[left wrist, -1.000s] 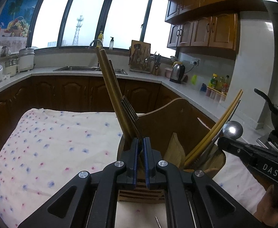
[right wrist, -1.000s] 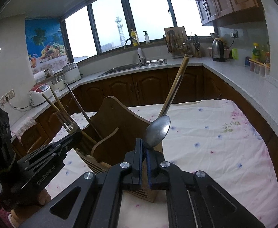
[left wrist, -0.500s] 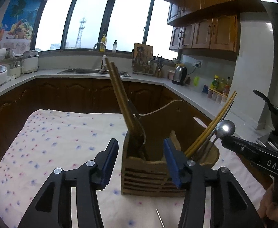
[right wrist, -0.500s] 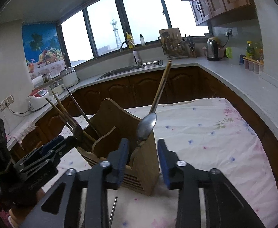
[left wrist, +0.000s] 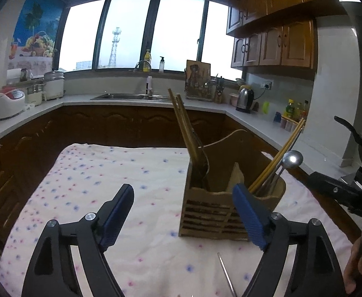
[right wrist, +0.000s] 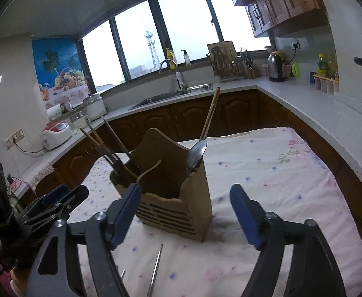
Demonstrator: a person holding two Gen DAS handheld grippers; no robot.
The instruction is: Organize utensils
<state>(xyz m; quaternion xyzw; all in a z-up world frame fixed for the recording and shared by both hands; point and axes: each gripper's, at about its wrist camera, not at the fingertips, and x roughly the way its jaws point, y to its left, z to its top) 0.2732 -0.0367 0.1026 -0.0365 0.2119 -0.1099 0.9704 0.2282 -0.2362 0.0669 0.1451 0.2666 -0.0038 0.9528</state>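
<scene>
A wooden utensil holder (left wrist: 230, 210) (right wrist: 181, 198) stands on the flowered cloth. In it stand wooden chopsticks (left wrist: 183, 128) with a fork (left wrist: 203, 158) on one side, and more chopsticks (left wrist: 279, 153) with a metal spoon (left wrist: 292, 159) (right wrist: 197, 152) on the other. My left gripper (left wrist: 185, 212) is open and empty, just in front of the holder. My right gripper (right wrist: 185, 212) is open and empty, also in front of it. A thin metal utensil (left wrist: 226, 274) (right wrist: 156, 269) lies on the cloth near both grippers.
The table wears a white flowered cloth (left wrist: 94, 185) (right wrist: 267, 173). Counters surround it, with a sink (left wrist: 131, 96), rice cookers (left wrist: 7, 101), a kettle (right wrist: 275, 68) and bottles (left wrist: 292, 110). The other gripper shows at each view's edge (left wrist: 341, 193) (right wrist: 52, 205).
Both grippers were shut, the left on the fork, the right on the spoon. They have opened wide and drawn back; fork and spoon now stand in the holder.
</scene>
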